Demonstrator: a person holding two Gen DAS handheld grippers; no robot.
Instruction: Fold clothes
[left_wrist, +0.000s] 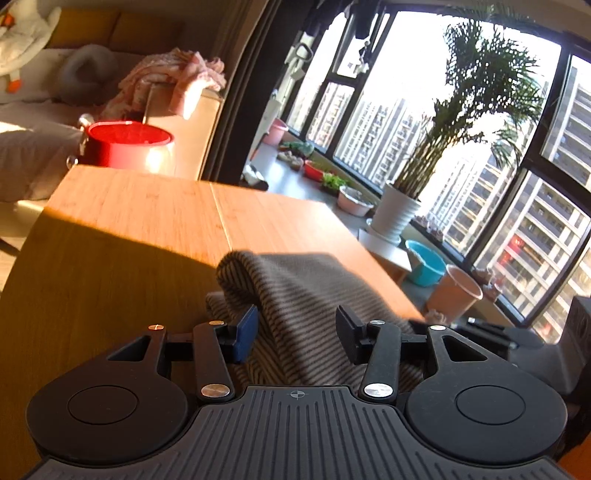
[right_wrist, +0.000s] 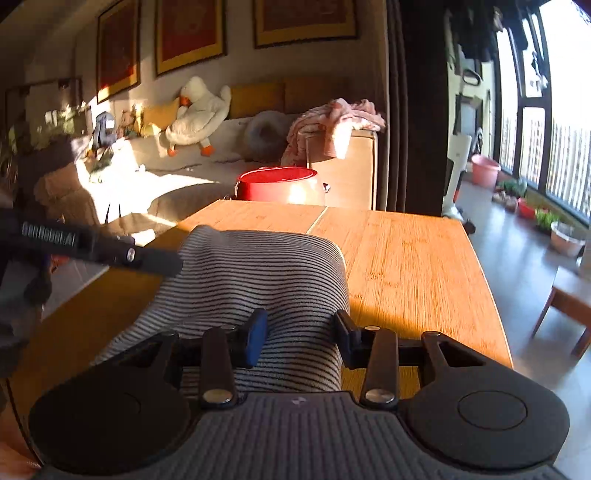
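Striped garment (right_wrist: 258, 273) lies bunched on the wooden bench (right_wrist: 406, 258), grey with thin dark stripes, folded over into a rounded hump at its far edge.

Right tongs (right_wrist: 300, 332): jaws part open, the garment passing between them. The blue pad (right_wrist: 256, 339) sits against the cloth on its side; the black pad (right_wrist: 345, 332) stands at the garment's right edge. Cannot tell whether the pads press on the fabric. Bare bench runs off to the right of these tongs and beyond the hump.

Left tongs (left_wrist: 295, 328): jaws part open, striped cloth rising between them in a raised fold (left_wrist: 240, 273) just ahead and to the left. Blue pad (left_wrist: 245, 332) is close beside the cloth; the black pad (left_wrist: 347, 332) lies over cloth too. Grip not certain here either.

In the right wrist view the left tongs' finger (right_wrist: 155, 260) reaches the garment's far left corner and touches it.

Beyond the bench's far edge, ahead of both tongs: a red basin (right_wrist: 280, 184), then a sofa (right_wrist: 184, 173) with a white goose toy (right_wrist: 199, 110). Potted palm (left_wrist: 399, 206) by the window, ahead right of the left tongs.
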